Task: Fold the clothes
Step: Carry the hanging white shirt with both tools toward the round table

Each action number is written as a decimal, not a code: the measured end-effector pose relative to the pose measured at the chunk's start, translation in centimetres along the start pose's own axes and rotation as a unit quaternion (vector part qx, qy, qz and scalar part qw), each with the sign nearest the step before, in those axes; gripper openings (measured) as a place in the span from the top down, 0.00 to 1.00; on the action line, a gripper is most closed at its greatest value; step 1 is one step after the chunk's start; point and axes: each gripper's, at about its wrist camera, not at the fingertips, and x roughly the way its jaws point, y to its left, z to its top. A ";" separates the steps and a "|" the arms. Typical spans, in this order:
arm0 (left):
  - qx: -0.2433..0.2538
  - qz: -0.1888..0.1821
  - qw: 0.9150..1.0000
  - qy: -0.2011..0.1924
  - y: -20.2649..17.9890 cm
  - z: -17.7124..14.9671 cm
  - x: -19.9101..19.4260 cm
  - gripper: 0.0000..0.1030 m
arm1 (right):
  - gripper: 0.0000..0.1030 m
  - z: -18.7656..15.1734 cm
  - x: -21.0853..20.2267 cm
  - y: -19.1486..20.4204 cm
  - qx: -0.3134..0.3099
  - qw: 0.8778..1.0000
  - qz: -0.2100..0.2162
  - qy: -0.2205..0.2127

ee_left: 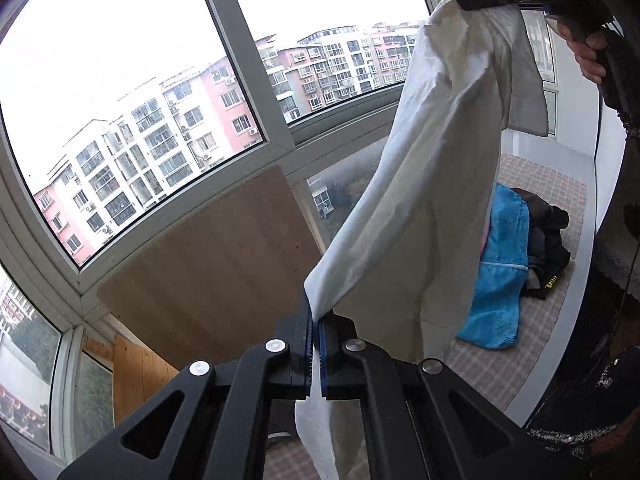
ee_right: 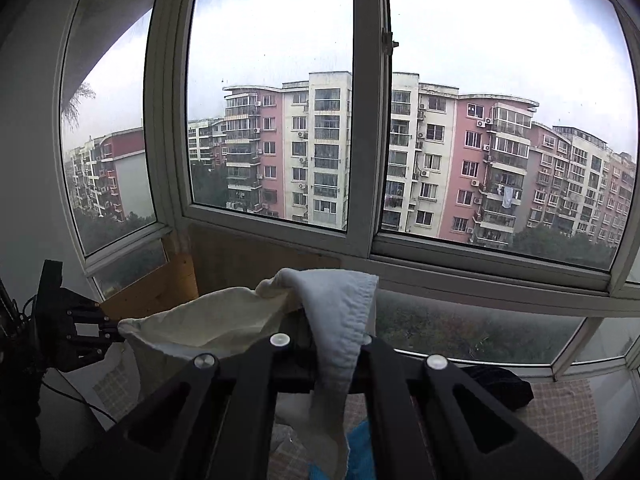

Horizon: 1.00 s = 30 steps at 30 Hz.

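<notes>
White garment (ee_left: 432, 184) hangs in the air, stretched between both grippers in front of the window (ee_left: 132, 120). In the left wrist view, the left gripper (ee_left: 316, 344) at 6 o'clock has its fingers (ee_left: 306, 354) pressed together, pinching a lower corner of the cloth. The right gripper (ee_left: 476, 0) at 1 o'clock, gripped by a hand (ee_left: 584, 48), pinches the top edge with its fingers closed on it. Below at 4 o'clock, a blue towel (ee_left: 500, 280) and dark clothes (ee_left: 548, 240) lie on the checked table (ee_left: 520, 360). In the right wrist view the cloth drapes over the right gripper at 6 o'clock and runs to 9 o'clock.
</notes>
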 end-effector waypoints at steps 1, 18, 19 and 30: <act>0.003 0.005 1.000 -0.004 0.1 -0.1 -0.5 0.99 | 0.98 0.0 0.1 0.3 -0.001 1.000 0.006 0.000; -0.005 -0.032 0.999 0.027 -0.8 -4.4 2.1 0.99 | 0.98 0.5 1.2 6.3 -0.043 0.999 0.024 -0.013; -0.008 -0.032 0.999 0.011 -0.6 -3.8 1.3 0.99 | 0.98 1.1 0.2 6.1 -0.033 0.999 0.030 -0.030; 0.014 -0.019 1.000 -0.015 0.5 -1.2 -0.2 0.98 | 0.98 2.6 -1.4 4.4 -0.022 0.999 0.026 -0.030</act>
